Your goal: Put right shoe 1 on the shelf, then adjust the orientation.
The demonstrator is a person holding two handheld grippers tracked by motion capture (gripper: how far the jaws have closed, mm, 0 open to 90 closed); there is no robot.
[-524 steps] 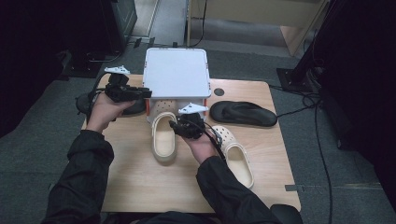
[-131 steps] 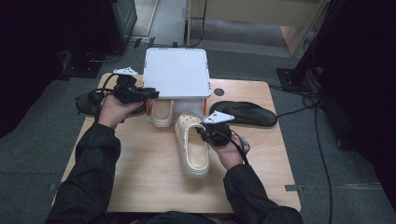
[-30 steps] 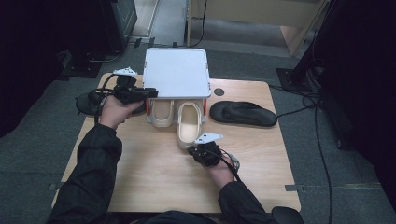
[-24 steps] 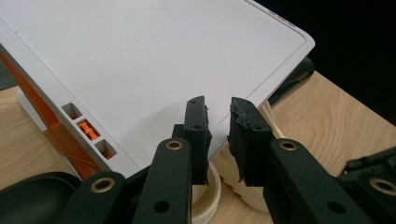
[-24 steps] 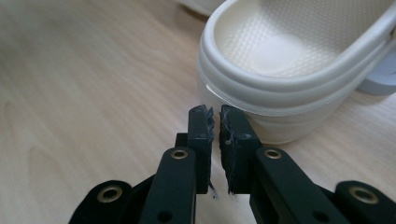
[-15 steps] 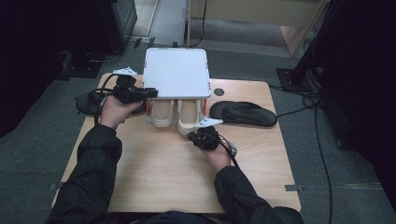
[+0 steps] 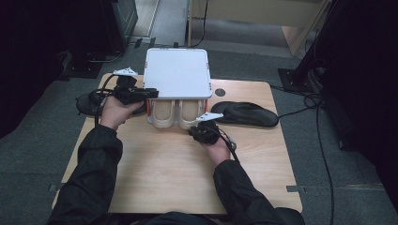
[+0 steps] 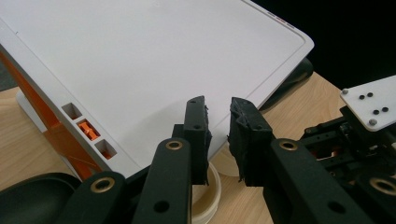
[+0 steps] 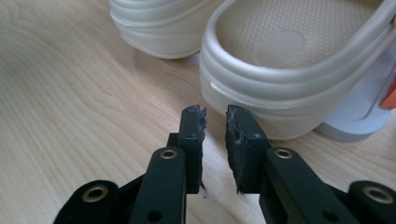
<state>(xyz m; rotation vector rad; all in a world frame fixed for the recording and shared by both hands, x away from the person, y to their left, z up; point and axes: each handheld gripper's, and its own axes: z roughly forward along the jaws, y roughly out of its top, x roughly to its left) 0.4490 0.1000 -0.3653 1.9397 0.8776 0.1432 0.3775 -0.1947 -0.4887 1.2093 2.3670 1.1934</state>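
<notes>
A white box with orange sides stands at the table's far middle, its flat lid [image 7: 178,72] [image 8: 140,60] over two cream clogs. The left clog [image 7: 163,112] [image 9: 154,23] and the right clog [image 7: 187,112] [image 9: 289,70] lie side by side with their heels sticking out of the front. My right gripper [image 7: 196,127] [image 9: 215,112] sits just behind the right clog's heel. Its jaws have just been opening, stand slightly apart and hold nothing. My left gripper [image 7: 150,93] [image 8: 217,105] is at the lid's left edge, shut with only a slit and nothing in it.
A black sandal [image 7: 244,114] [image 8: 299,70] lies on the table [image 7: 178,178] right of the box. Another black shoe [image 7: 87,101] [image 8: 28,196] lies at the left edge behind my left hand. Cables trail off the table's right side.
My right gripper pushed the right clog forward under the lid, next to the left clog. The left hand stayed where it was.
</notes>
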